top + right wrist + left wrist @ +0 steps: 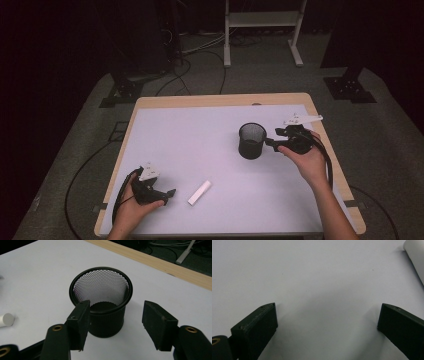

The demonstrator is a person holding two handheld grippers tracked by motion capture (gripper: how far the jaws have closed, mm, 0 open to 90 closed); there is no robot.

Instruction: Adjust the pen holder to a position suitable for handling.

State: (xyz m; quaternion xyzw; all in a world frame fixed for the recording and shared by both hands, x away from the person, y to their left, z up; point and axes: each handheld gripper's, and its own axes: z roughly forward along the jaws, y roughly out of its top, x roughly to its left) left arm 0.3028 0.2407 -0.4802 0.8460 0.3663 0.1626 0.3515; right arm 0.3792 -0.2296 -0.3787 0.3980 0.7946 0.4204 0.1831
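While the right gripper (115,326) holds its jaws wide just short of the black wire-mesh cup (101,300) at the centre of its own view, nothing is gripped yet. One jaw overlaps the cup's near wall in the right gripper view; I cannot tell whether it touches. In the high view the cup (252,140) stands upright right of centre on the white table mat (200,145), and the short white cylinder (199,192) lies at lower centre, just beside the left gripper (167,196). That gripper's jaws are wide too, over bare mat, with the cylinder (415,257) at the upper right of the left gripper view. The light cup could likely tip or skid if a jaw nudges it off-centre, and the cylinder looks apt to roll away if bumped.
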